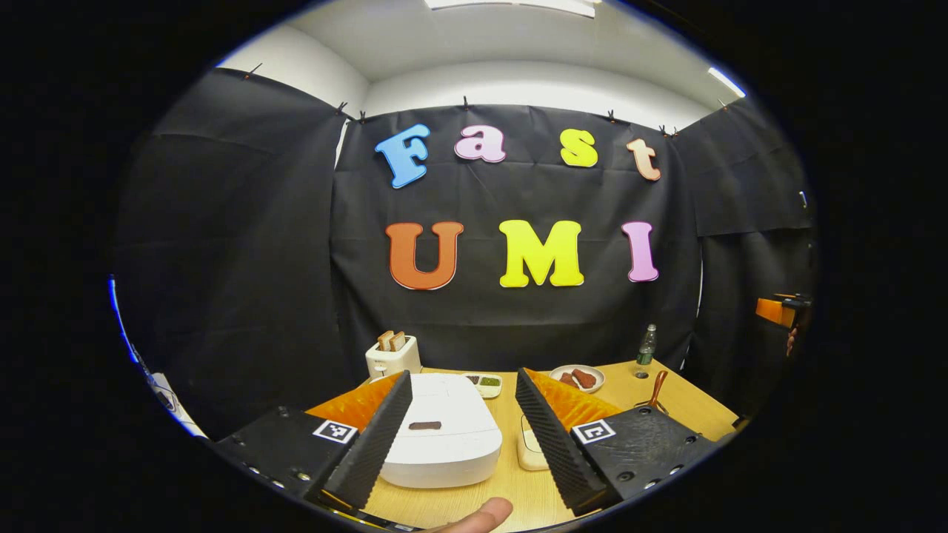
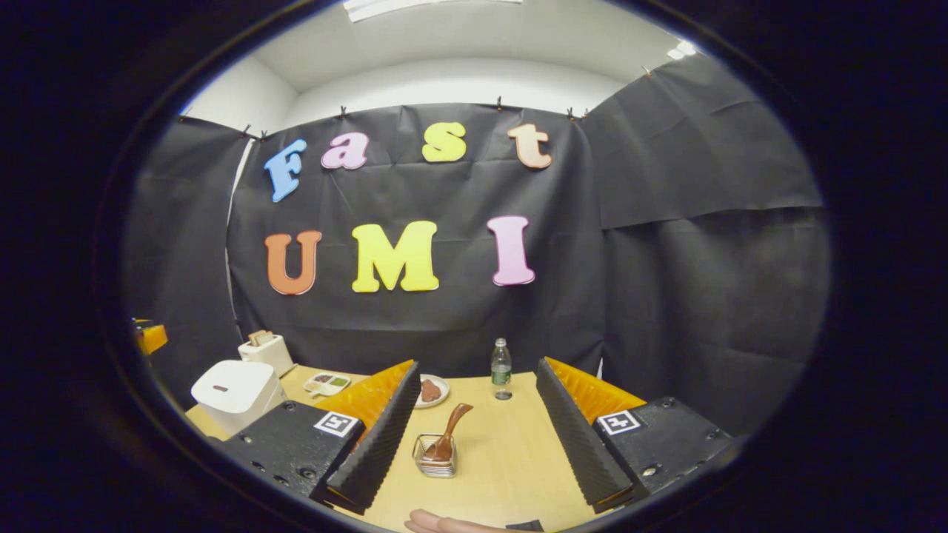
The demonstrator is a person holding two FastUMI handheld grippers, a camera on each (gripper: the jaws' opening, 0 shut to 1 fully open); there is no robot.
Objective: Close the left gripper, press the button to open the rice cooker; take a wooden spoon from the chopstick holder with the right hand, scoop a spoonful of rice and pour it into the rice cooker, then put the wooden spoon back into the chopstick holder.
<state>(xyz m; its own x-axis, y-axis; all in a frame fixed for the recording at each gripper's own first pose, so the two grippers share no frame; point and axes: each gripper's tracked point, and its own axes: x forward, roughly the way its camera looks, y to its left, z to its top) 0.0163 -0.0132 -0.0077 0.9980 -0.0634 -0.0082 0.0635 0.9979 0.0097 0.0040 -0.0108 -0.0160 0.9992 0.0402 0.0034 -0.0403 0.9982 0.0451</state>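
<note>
Both tools spread wide, nothing held; left tool hangs over the shut rice cooker on the worktop; wooden spoon leans in the chopstick holder ahead of the right tool; looks stiff and light, so pinch mid-handle.

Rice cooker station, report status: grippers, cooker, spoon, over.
Left gripper open, right gripper open. Rice cooker lid shut. Wooden spoon in chopstick holder. Nothing blocking.
</note>
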